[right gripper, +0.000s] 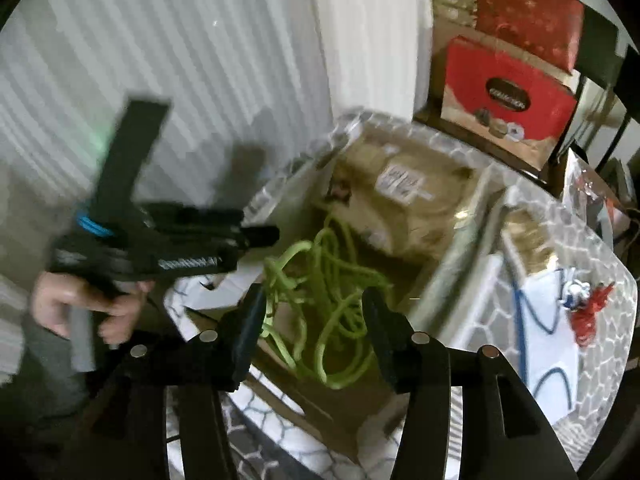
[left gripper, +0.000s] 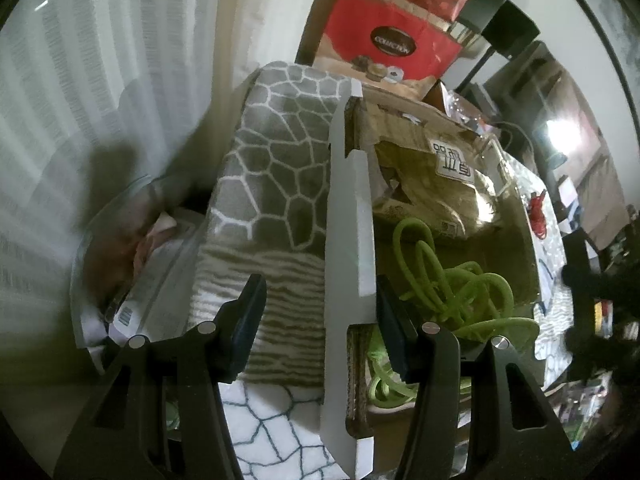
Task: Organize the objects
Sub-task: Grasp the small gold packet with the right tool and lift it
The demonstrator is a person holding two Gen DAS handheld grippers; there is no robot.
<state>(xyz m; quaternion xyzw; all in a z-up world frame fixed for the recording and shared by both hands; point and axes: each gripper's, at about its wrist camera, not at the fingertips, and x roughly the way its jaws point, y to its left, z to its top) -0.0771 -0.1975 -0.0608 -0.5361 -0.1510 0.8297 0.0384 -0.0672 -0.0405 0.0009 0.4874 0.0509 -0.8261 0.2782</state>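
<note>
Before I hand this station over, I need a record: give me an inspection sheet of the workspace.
Surface: table under a grey-and-white patterned cloth.
Job's things: open cardboard box holding a tangled green cord and a tan padded package.
Clutter: red-and-white small item on the cloth; clear glass bowl beside the box.
Grippers: left gripper straddles the box's upright white-edged flap, grip uncertain; right gripper open above the cord, nothing held.
Cables: blue cable on the cloth.
Surroundings: white curtain; red gift boxes.
</note>
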